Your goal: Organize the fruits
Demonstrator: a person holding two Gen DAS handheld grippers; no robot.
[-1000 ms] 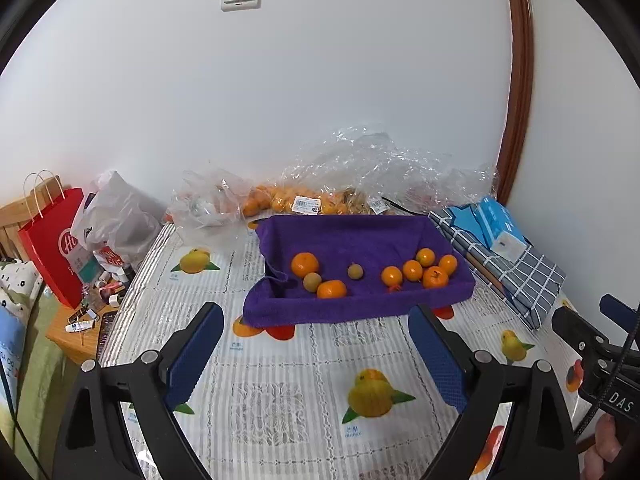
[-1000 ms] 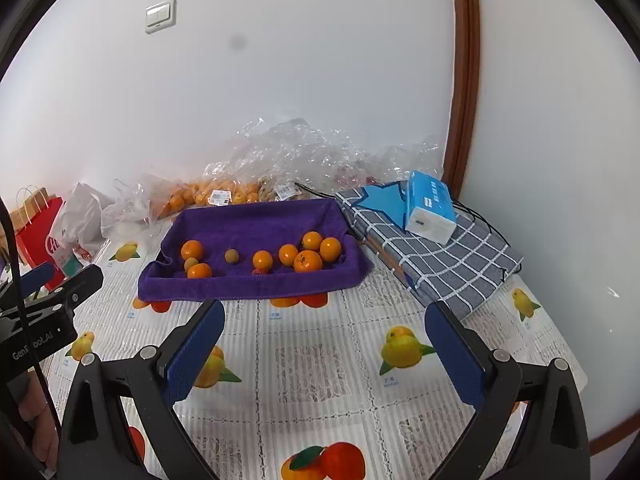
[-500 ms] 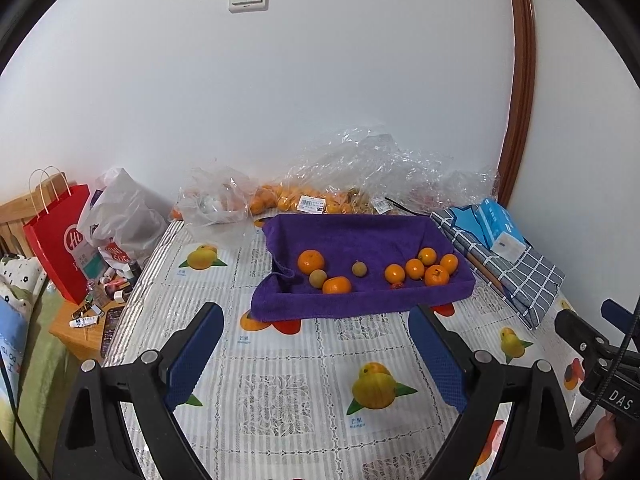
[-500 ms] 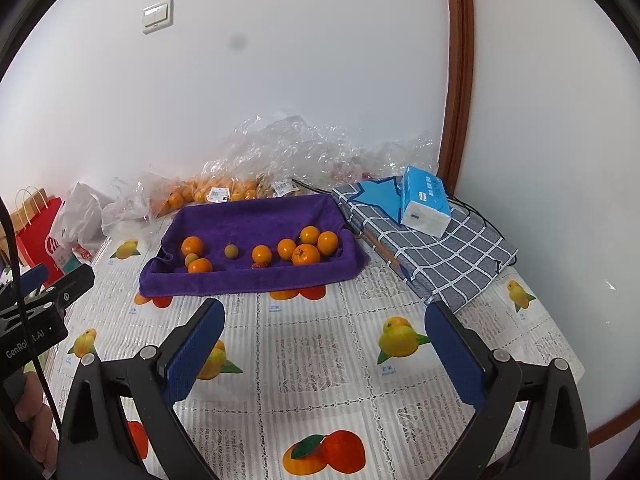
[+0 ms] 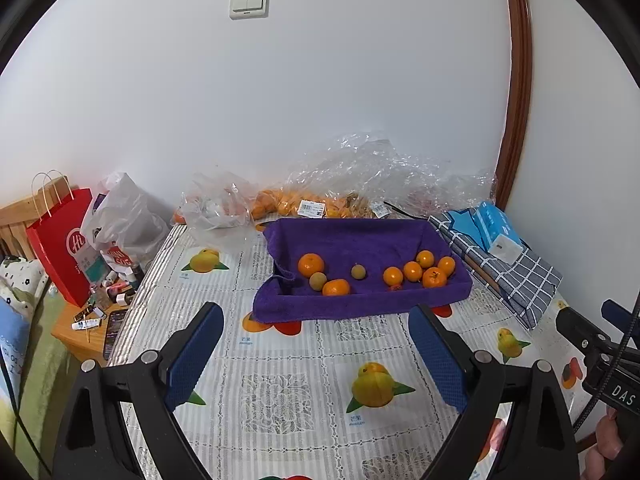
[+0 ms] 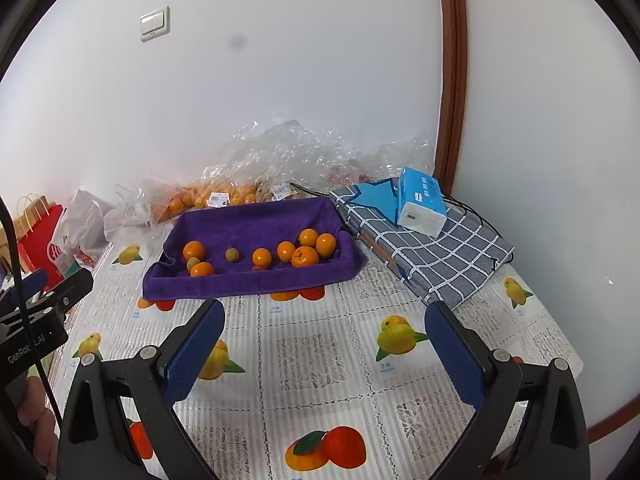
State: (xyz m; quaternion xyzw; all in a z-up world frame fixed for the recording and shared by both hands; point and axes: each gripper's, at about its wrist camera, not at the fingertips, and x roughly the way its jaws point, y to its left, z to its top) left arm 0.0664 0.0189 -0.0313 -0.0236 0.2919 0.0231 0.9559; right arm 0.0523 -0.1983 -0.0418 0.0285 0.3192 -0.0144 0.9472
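A purple towel-lined tray (image 5: 360, 236) (image 6: 256, 224) sits at the back of the table. It holds several oranges (image 5: 311, 265) (image 6: 305, 256) and small greenish-brown fruits (image 5: 358, 271) (image 6: 232, 255). More oranges lie in clear plastic bags (image 5: 288, 204) (image 6: 208, 198) behind it. My left gripper (image 5: 316, 356) is open and empty, well short of the tray. My right gripper (image 6: 324, 354) is open and empty, also short of the tray.
A fruit-print tablecloth (image 5: 288, 392) covers the table. A grey checked cloth (image 6: 440, 252) with a blue tissue pack (image 6: 422, 202) lies right of the tray. A red paper bag (image 5: 60, 248) and a cluttered side table (image 5: 84, 328) stand beyond the left edge.
Both grippers have pulled back and risen a little, so the tray looks smaller and farther. Both stay open and empty.
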